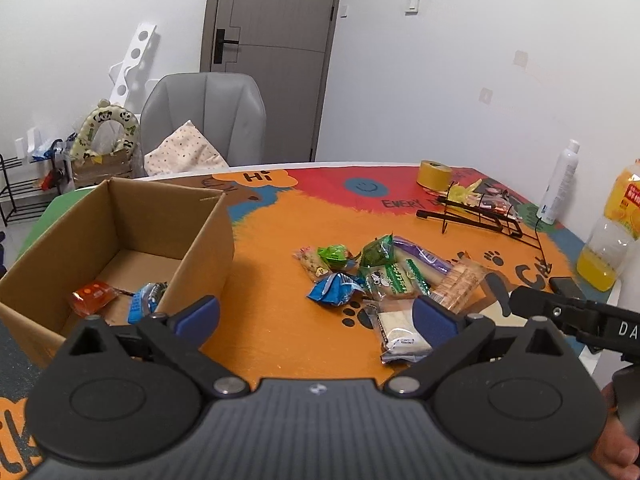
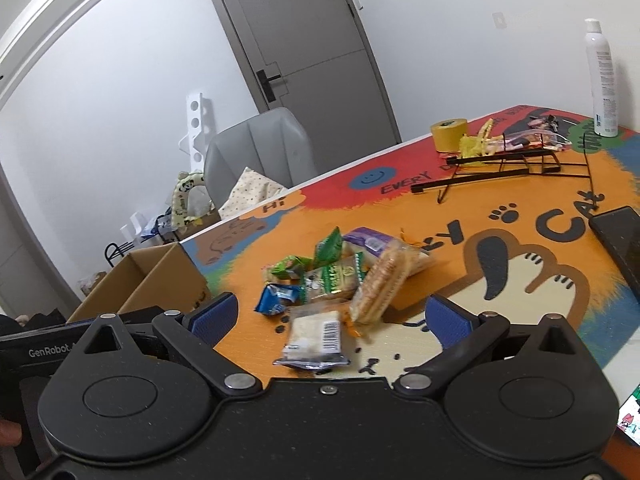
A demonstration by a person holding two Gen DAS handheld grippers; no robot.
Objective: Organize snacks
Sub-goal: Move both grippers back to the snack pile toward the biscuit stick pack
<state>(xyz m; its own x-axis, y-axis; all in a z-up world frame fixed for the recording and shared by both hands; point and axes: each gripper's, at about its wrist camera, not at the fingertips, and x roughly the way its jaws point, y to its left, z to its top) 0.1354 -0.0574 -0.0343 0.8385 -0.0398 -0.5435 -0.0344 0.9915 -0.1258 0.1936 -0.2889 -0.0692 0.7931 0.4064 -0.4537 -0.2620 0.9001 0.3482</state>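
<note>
A pile of snack packets (image 1: pixel 380 276) lies on the orange cartoon mat (image 1: pixel 276 320); it also shows in the right wrist view (image 2: pixel 340 280). A cardboard box (image 1: pixel 200 240) stands at the left with an orange packet (image 1: pixel 90 297) and a blue packet (image 1: pixel 146 300) inside; the box also shows in the right wrist view (image 2: pixel 160 276). My left gripper (image 1: pixel 316 314) is open and empty, between box and pile. My right gripper (image 2: pixel 330 314) is open and empty, above a white packet (image 2: pixel 316 340), which also shows in the left wrist view (image 1: pixel 400 330).
A black wire rack (image 1: pixel 480 216), a roll of yellow tape (image 1: pixel 433 173), a white spray bottle (image 1: pixel 560 182) and a juice bottle (image 1: pixel 612 232) stand at the mat's far right. A grey chair (image 1: pixel 204 120) sits behind the table. A dark phone (image 2: pixel 624 240) lies at right.
</note>
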